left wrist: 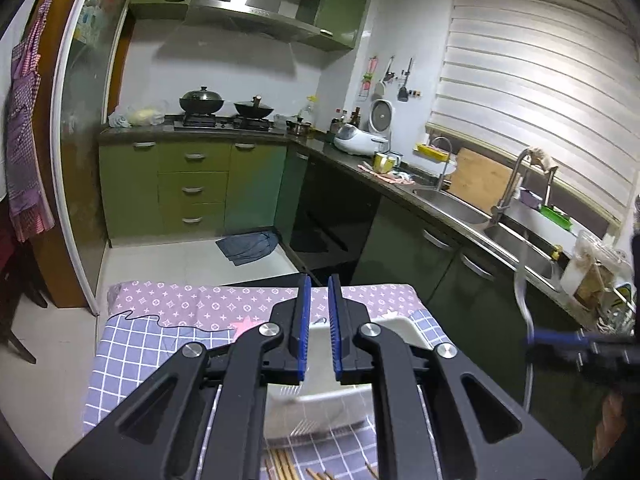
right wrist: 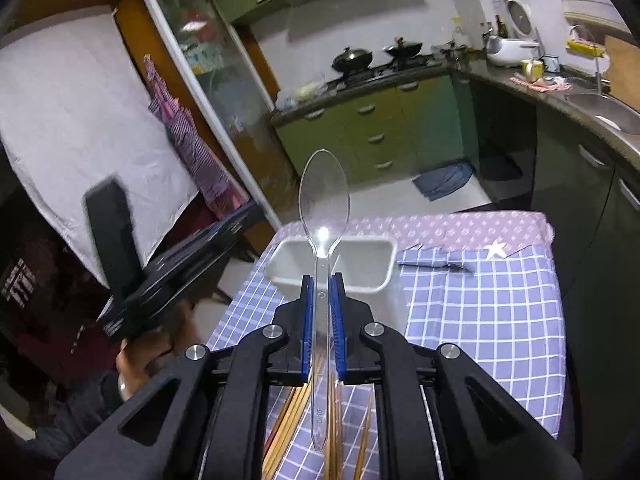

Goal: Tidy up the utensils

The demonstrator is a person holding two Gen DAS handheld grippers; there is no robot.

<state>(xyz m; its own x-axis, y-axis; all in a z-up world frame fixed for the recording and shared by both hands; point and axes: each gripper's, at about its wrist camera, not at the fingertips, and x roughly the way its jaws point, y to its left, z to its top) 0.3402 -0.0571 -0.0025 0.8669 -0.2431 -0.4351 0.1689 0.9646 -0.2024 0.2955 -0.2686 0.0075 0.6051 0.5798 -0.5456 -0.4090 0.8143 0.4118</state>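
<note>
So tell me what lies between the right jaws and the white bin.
Only bare checked cloth on the table. The clear spoon, clamped in the right gripper, reaches out over that stretch toward the bin. The right wrist view shows it.

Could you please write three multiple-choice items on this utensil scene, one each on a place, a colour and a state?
1. Where is the white bin?
A. on the checked cloth
B. in the sink
C. on the stove

2. What colour are the right claw pads?
A. red
B. blue
C. yellow

3. What is the right claw doing?
A. standing wide open
B. gripping chopsticks
C. gripping the clear spoon

Key: 1 A, it stands on the cloth; 2 B, blue pads flank the handle; 3 C, the handle sits between the pads.
</note>
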